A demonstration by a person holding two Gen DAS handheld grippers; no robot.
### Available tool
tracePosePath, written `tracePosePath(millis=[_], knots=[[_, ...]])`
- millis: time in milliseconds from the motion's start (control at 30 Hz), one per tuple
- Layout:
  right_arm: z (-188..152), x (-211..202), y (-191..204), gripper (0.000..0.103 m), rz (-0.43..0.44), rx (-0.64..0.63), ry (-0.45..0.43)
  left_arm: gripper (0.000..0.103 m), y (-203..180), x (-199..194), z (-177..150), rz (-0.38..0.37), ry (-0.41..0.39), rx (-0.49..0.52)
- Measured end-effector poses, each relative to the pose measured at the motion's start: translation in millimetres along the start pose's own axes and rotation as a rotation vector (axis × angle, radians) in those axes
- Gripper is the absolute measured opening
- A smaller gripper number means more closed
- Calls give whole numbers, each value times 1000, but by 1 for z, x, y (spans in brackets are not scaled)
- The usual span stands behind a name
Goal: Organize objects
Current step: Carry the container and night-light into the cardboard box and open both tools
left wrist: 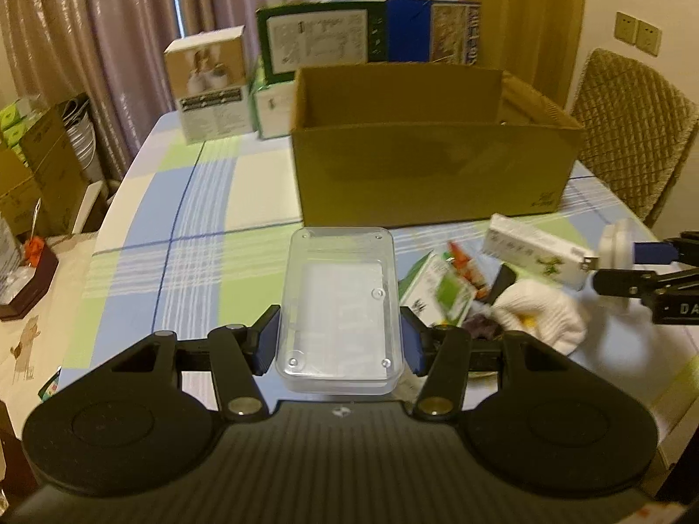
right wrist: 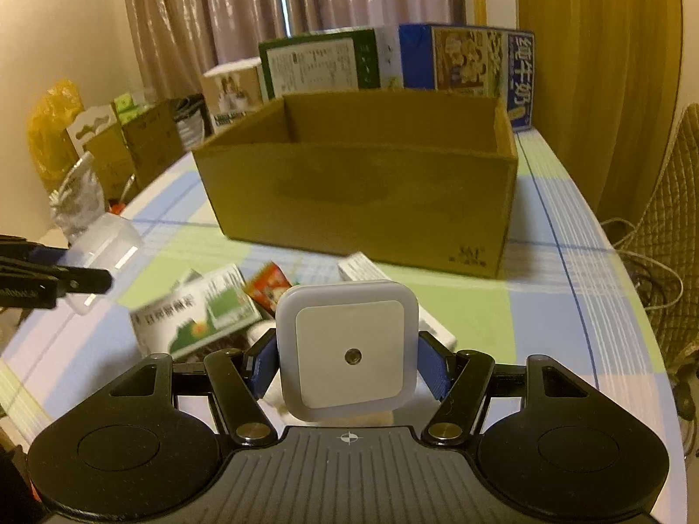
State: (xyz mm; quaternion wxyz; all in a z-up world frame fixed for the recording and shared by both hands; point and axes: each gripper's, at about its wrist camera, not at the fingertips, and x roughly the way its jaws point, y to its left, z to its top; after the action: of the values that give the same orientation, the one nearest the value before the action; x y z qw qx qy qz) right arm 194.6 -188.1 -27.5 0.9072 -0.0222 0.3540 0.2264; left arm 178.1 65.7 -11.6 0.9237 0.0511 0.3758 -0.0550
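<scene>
Noted, nearest in the left wrist view: left hand-held gripper (left wrist: 340, 340) clamped on a clear plastic case (left wrist: 340, 305), blue pads pressed to its long sides, case carried above the worktop (left wrist: 196, 218) on the near side of the cardboard box (left wrist: 432, 166). Not yet over the box.

Noted in the right wrist view: right hand-held gripper (right wrist: 348, 364) closed on a white square night light (right wrist: 349, 349), face toward the camera, likewise held on the near side of the cardboard box and well short of its rim.

Recorded as loose on the worktop, between the grippers and the box: a green-and-white carton (right wrist: 196, 314), a long white carton (left wrist: 539, 257) closer to the box's near wall, a red-and-orange sachet (right wrist: 268, 286), a white glove or cloth (left wrist: 541, 314), and a small dark item beside it, too blurred to identify.

Box interior only partly visible; something pale glimpsed at its right inner wall in the left view, contents otherwise not determinable.

Beyond the box: several printed cartons (left wrist: 319, 39) standing at the far edge of the worktop, apparently not part of the sorting.

Judged: task in mid-course. Two items lifted and awaiting deposit, presumably into the box; at least four or five items left to collect. Number already stowed cannot be told.
</scene>
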Motion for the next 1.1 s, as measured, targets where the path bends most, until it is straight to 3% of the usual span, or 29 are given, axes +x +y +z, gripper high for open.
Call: tracePosePath(millis=[333, 600, 867, 1100], knots=[[43, -20, 3, 63, 13, 39, -51, 50, -22, -15, 44, -40, -38, 33], [119, -26, -8, 63, -12, -15, -106, 50, -31, -8, 108, -71, -82, 71], [170, 20, -32, 63, -62, 3, -84, 51, -28, 33, 168, -93, -99, 64], [187, 65, -59, 63, -77, 39, -29, 51, -20, 86, 186, -109, -60, 18]])
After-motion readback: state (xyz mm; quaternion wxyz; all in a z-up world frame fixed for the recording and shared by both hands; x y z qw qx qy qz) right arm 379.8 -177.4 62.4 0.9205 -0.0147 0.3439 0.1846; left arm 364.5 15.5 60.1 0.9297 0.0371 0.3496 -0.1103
